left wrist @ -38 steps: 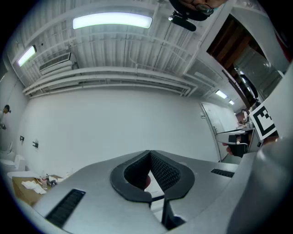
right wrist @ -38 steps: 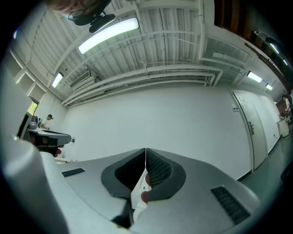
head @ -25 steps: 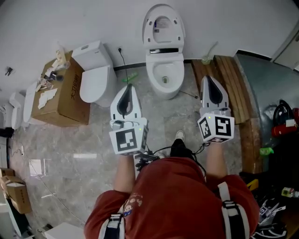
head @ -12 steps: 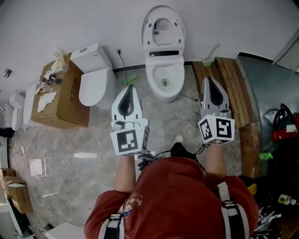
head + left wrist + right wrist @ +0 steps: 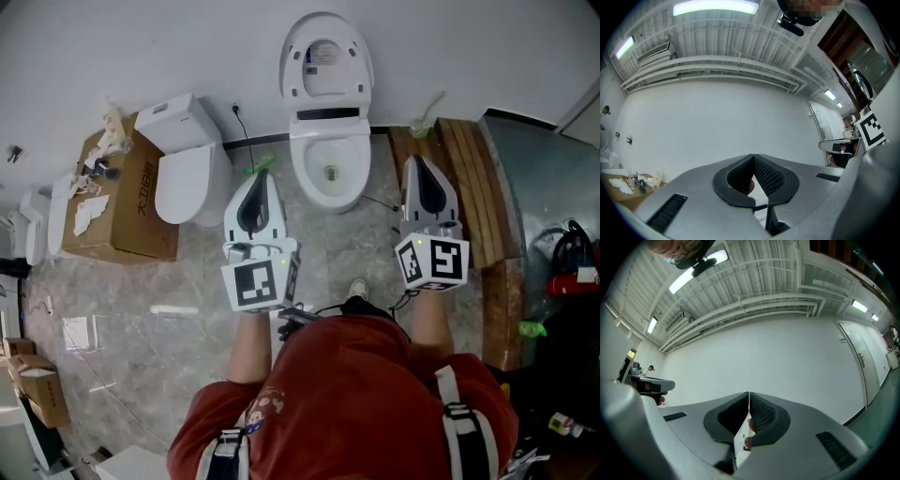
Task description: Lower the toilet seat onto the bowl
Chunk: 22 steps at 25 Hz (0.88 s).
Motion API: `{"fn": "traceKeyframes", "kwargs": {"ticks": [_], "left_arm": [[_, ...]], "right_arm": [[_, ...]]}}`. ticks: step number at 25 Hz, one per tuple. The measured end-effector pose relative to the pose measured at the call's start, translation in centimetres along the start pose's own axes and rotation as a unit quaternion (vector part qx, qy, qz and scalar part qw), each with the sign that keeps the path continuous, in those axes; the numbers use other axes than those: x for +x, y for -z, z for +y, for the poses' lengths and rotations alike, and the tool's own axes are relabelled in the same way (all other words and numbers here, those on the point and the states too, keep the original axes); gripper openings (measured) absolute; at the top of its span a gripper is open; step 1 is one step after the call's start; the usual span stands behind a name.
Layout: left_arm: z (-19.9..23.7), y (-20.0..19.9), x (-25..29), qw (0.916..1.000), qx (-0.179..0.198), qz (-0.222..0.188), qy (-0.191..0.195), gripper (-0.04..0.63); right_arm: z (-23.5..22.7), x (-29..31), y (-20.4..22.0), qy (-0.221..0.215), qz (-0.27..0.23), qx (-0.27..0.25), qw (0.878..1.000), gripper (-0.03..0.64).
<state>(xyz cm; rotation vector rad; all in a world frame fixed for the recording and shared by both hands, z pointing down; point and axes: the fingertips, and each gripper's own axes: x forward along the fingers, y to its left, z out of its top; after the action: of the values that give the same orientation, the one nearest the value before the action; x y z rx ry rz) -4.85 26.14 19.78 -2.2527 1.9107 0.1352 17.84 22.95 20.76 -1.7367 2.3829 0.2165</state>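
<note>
The person has stepped nearer: the left gripper (image 5: 262, 174) and right gripper (image 5: 415, 160), fingers clenched on nothing, now flank the bowl (image 5: 325, 169). The seat (image 5: 293, 66) stands upright, untouched.

Workshop or storeroom, open toilet (image 5: 325, 142), spare toilet (image 5: 184, 171) beside cardboard box (image 5: 141, 214), wooden planks (image 5: 466, 187), strip light (image 5: 716, 7)

The person has stepped forward, bringing the left gripper (image 5: 260, 176) and right gripper (image 5: 419, 161) nearer the toilet (image 5: 298, 155).

Red shirt (image 5: 347, 394), grey shoulder straps (image 5: 451, 398); white left gripper (image 5: 260, 174), right gripper (image 5: 415, 160).
</note>
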Motion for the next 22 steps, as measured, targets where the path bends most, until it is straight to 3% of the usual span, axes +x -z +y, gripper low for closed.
{"fn": "traceKeyframes", "kwargs": {"ticks": [12,22], "left_arm": [[-3.8,1.9,9.8,0.9997,0.006,0.019,-0.010,0.012],[-5.2,3.5,14.5,0.9981,0.025,0.040,-0.040,0.012]], "right_arm": [[-7.2,7.6,2.8,-0.019,0.013,0.003,1.000,0.015],[-11.7,11.4,5.0,-0.032,0.027,0.002,0.999,0.015]]}}
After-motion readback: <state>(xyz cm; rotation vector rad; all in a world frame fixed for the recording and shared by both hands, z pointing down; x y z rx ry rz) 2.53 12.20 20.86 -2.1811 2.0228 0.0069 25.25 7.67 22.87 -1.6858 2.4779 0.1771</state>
